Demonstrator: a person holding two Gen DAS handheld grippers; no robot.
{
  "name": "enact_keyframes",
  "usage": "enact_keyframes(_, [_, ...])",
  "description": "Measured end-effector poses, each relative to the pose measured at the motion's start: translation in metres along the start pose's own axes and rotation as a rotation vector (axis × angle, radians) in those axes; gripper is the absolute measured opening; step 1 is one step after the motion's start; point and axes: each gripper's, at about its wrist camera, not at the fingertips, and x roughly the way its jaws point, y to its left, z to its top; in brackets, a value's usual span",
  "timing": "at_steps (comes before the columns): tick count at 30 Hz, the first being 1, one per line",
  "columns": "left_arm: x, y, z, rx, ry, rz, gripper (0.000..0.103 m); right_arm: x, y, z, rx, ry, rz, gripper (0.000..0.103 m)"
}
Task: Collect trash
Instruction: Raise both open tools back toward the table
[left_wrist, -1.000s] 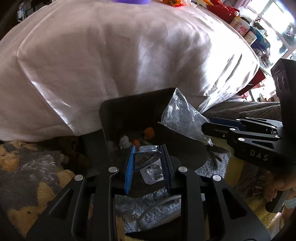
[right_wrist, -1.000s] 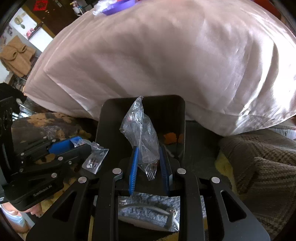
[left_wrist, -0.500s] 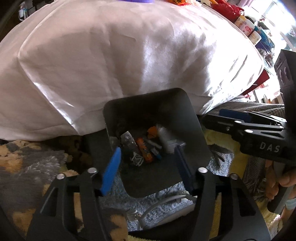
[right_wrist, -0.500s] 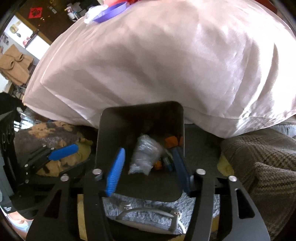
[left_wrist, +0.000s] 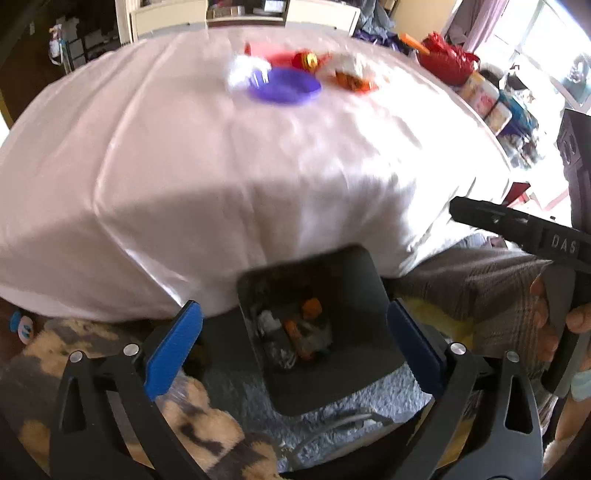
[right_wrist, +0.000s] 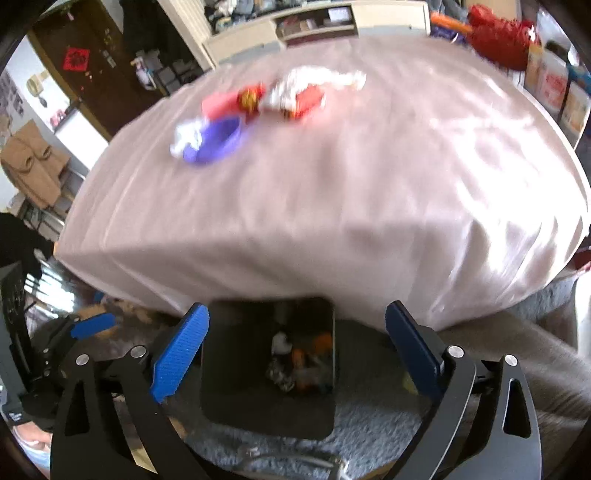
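Item: both grippers, left (left_wrist: 291, 347) & right (right_wrist: 293, 349), jaws just opened wide, empty, above bin (left_wrist: 369, 280). Next: approach wrappers (right_wrist: 295, 96) on table (right_wrist: 369, 184) w/ jaws kept spread.

One black rectangular plastic bin (left_wrist: 354, 280) stands at six o'clock, below the edge of one tabletop draped in a white cloth (left_wrist: 221, 158). Inside the bin lies a heap of small scraps (left_wrist: 295, 336), orange, white and grey, too blurred to count. At twelve o'clock on the tabletop sits one round purple plastic dish (left_wrist: 284, 86), with a cluster of red and white wrappers (right_wrist: 291, 94) just beside it, their number unclear. Two tools show, each with two blue pads (left_wrist: 173, 349).
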Motion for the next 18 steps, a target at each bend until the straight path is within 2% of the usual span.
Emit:
enact_keyframes(11, [-0.03, 0.017, 0.072, 0.039, -0.096, 0.067, 0.095, -0.013, -0.006, 0.068, -0.019, -0.092, -0.032, 0.098])
enact_keyframes(18, [-0.031, 0.023, 0.125, 0.064, -0.14, 0.096, 0.095, -0.007, -0.002, 0.112, -0.04, -0.132, -0.04, 0.098])
